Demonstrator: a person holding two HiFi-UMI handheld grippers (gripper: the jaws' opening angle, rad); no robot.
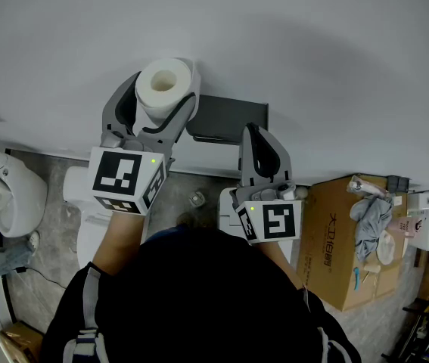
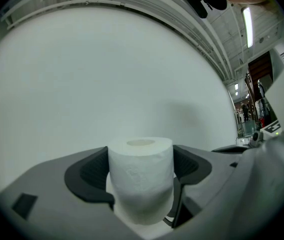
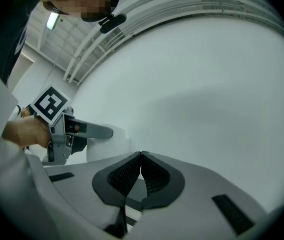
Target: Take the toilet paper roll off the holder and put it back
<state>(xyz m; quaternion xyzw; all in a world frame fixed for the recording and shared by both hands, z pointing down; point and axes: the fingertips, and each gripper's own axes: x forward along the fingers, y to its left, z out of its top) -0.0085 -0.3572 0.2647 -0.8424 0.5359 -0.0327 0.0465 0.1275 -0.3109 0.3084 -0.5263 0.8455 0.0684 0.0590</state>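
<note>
Your dark-shirted torso (image 1: pixel 199 293) fills the bottom of the head view, with both marker cubes just ahead of it. Left gripper (image 2: pixel 140 174): fingers (image 2: pixel 89 176) clamped on the toilet paper roll (image 1: pixel 165 82), one pad on each side of the wrap. The roll is off the holder and stands upright in the fingers, core hole facing up, long axis vertical. Right gripper (image 3: pixel 140 173): fingers (image 3: pixel 124 176) pressed together, nothing between them. The holder (image 1: pixel 229 118), a dark bracket on the white wall (image 1: pixel 312 44), lies just right of your left fingers and directly ahead of your right fingertips. The right hand is nearer it, but the left has the roll. Judgement: put-back is pending. The roll likely goes rightward and gets turned to suit the holder's bar, which I can't make out.
</note>
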